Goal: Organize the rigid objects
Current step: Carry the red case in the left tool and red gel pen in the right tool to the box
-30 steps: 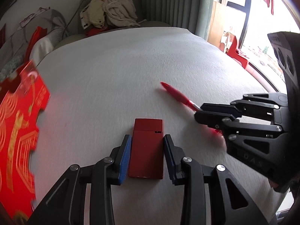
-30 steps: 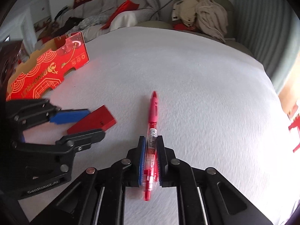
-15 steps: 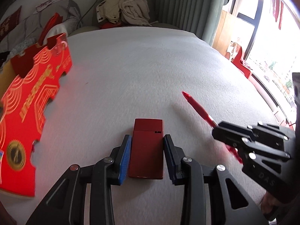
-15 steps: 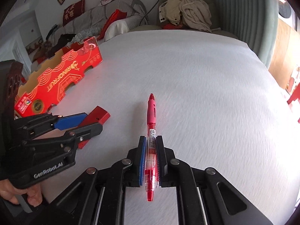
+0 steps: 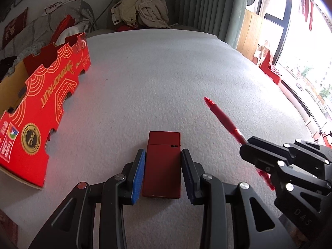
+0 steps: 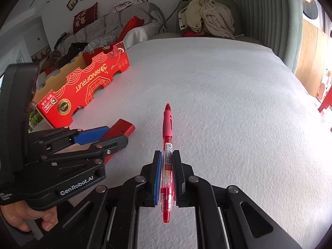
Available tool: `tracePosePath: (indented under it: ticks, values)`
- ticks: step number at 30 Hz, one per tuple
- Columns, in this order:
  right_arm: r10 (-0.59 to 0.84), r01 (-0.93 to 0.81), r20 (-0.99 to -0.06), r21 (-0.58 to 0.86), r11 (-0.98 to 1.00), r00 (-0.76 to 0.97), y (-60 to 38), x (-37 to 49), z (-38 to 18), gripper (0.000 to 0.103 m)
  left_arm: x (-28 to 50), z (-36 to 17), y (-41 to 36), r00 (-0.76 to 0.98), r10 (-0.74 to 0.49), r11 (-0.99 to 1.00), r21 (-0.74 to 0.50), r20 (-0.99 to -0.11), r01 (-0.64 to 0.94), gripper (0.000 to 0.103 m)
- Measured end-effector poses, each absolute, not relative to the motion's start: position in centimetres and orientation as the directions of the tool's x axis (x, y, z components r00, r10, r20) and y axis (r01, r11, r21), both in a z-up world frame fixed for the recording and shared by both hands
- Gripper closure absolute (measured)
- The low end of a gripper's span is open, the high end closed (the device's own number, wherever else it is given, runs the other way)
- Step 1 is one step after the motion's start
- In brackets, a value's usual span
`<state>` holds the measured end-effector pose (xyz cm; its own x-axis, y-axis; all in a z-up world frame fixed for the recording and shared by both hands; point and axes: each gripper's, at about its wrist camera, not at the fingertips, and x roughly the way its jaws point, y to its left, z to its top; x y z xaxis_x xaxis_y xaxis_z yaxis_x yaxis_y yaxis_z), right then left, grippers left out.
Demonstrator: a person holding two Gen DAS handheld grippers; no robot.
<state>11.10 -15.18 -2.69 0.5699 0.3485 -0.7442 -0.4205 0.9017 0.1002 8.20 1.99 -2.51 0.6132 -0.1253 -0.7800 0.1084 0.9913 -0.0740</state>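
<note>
Carrying is the step in hand, by my reading: both items are gripped and clear of the white cloth point(image 5: 166, 72), and the open box looks like their destination. Flat, hard-edged and dark red with a lid seam, the lighter-like red case point(image 5: 162, 164) sits pinched between the left gripper point(image 5: 162, 174) pads, jaws part-open to its width. Slim glossy plastic with a clear barcoded barrel, the red pen point(image 6: 168, 145) runs lengthwise between the right gripper point(image 6: 167, 166) pads, which are nearly closed on it, tip pointing ahead of the fingers. Ahead and left of both sets of fingers stands the red cardboard fruit box point(image 6: 83, 85), scalloped cut-outs along its printed wall, plain brown inside. Next, each piece needs lifting over that wall before release.
</note>
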Motion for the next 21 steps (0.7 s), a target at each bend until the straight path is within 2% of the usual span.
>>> tracePosePath:
  ticks: [10, 14, 21]
  values:
    - [0.278, -0.398, -0.773, 0.036, 0.917, 0.571, -14.4, 9.2, -4.2, 0.092, 6.3, -2.9, 1.5, 0.628, -0.076, 0.995, -0.015, -0.775, 0.101, 0.066]
    - [0.276, -0.394, -0.758, 0.027, 0.919, 0.591, -14.5, 9.0, -4.5, 0.092, 5.8, -2.9, 1.5, 0.63, -0.066, 0.996, -0.009, -0.774, 0.094, 0.066]
    - [0.325, -0.356, -0.737, 0.122, 0.927, 0.593, -15.7, 8.4, -3.0, 0.092, 4.5, -0.6, 1.7, 0.685, -0.075, 0.995, -0.014, -0.725, 0.094, 0.066]
